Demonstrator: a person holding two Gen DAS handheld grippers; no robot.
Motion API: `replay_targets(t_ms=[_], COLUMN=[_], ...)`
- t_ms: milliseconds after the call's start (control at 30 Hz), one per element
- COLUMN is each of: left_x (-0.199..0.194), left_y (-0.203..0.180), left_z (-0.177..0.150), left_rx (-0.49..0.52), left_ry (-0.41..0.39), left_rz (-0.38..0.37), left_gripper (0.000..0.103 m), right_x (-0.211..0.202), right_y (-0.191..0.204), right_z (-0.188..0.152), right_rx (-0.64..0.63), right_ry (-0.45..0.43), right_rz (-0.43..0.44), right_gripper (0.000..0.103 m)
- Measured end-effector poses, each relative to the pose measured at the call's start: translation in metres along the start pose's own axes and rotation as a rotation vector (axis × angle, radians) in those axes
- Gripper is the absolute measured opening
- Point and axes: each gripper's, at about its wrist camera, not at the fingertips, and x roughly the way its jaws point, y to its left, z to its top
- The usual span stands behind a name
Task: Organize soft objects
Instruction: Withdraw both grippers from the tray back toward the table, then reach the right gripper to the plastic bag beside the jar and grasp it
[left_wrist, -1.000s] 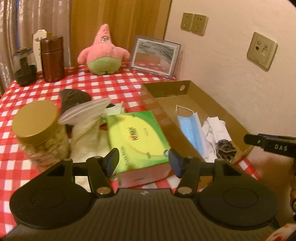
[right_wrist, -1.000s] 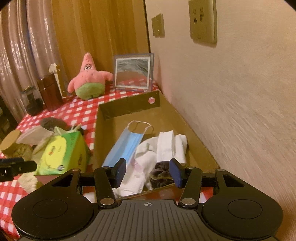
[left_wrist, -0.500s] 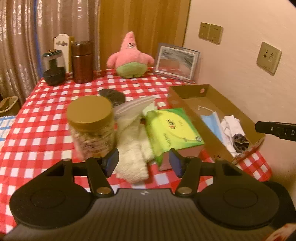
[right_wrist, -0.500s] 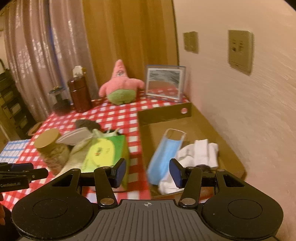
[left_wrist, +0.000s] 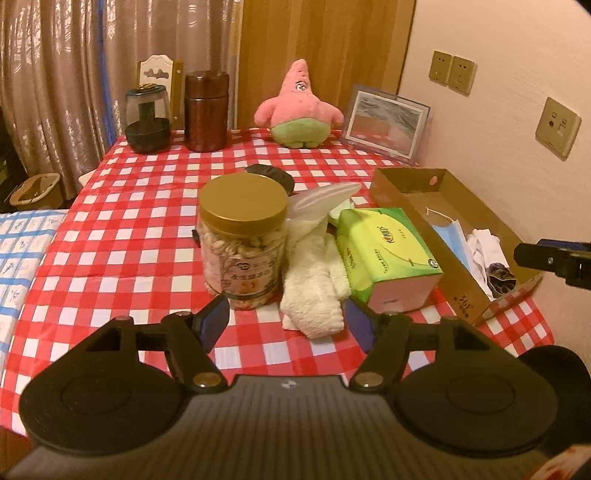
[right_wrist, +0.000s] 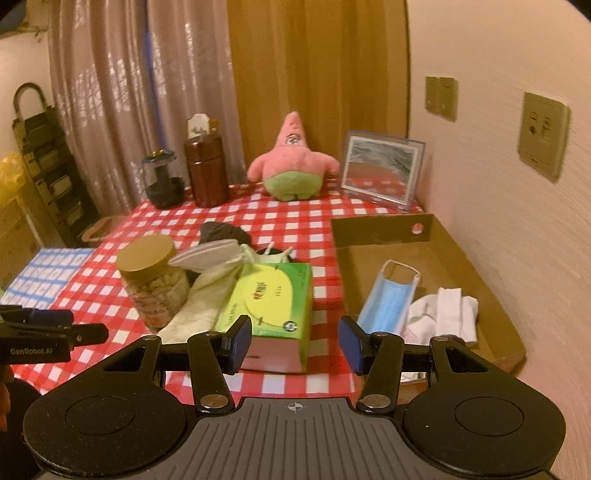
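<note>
- Judging from how things lie now, the sorting is partly done: a blue face mask (right_wrist: 389, 299), white folded cloths (right_wrist: 445, 314) and a dark scrunchie (left_wrist: 500, 277) are already laid in the cardboard tray (right_wrist: 380, 230) against the wall.
- Left outside on the checked surface (left_wrist: 129, 206) are a cream towel (left_wrist: 314, 284), wedged between the snack jar (left_wrist: 242, 240) and the green tissue pack (left_wrist: 384, 251), a white cup-shaped mask (right_wrist: 207, 254) resting on top of the towel, and a dark cloth item (right_wrist: 221, 230) behind them.
- A pink starfish plush (left_wrist: 299, 107) is seen upright at the far edge, well apart from the tray.
- The left gripper (left_wrist: 284, 325) is held with jaws apart and empty, just short of the towel.
- The right gripper (right_wrist: 293, 343) is held with jaws apart and empty, near the tissue pack.
- The towel is probably to be taken next.
</note>
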Motion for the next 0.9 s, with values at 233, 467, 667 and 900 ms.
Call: replay_targets(t_ms=[233,467,667,900], left_x=[0.003,0.014,0.030,0.047], left_y=[0.008,0.015,0.018,0.026], left_z=[0.000,-0.002,-0.005,-0.001], left_rx=[-0.012,-0.019,-0.001,0.033], left_ry=[0.014,0.038,0.070,0.083], left_rz=[0.008,0.006,0.010,0.022], left_gripper=[0.067,0.069,0.069,0.069], right_x=[0.012,0.034,0.058,0.094], right_y=[0.011,0.023,0.036,0.053], right_z=[-0.001,0.000,0.004,0.016], right_rx=[-0.067,-0.144,-0.270,-0.450], right_ry=[0.023,0.050,0.055,0.045], right_rz=[0.025,0.050,0.077,0.120], right_gripper=[0.052,0.052,0.054,0.061])
